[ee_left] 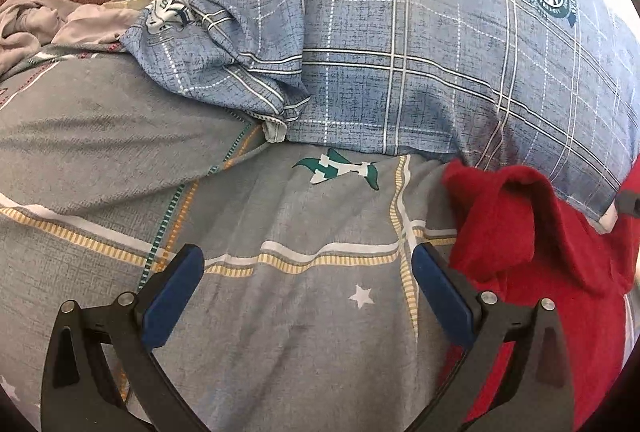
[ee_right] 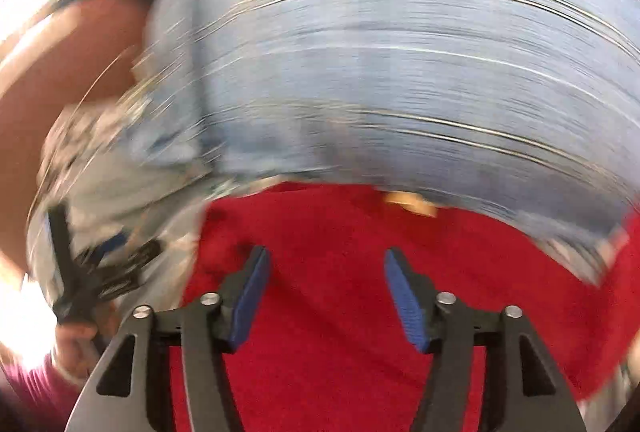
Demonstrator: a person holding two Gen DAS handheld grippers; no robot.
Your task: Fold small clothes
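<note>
Folding step: the red garment (ee_left: 532, 240) lies rumpled on the bed and neither claw grips it, so the step in hand looks like taking a fresh hold to spread it or fold it.
Right claw: the right gripper (ee_right: 326, 296) has its jaws moderately apart with nothing pinched, and red cloth fills the view beneath the blue pads (ee_right: 250, 298).
Left claw: the left gripper (ee_left: 306, 296) stands wide open over the grey bedsheet (ee_left: 280, 312), empty, with the garment just beside its right-hand finger.
Doing it well: each claw would best pinch a single layer at an outer corner or hem, not the bunched middle, and both should draw apart until the cloth lies flat before any fold.
Risk: the sheet is soft and creased, so a low pinch could catch it along with the garment.
Place: the garment sits toward the head of the bed, its far edge against the blue checked pillow (ee_left: 420, 44), on the right of the left view.
Look: a bright red, fuzzy, fleece-like fabric, thick and floppy, with one flap standing up in a loose fold.
Blur: the right view is smeared, so hems and seams cannot be made out.
</note>
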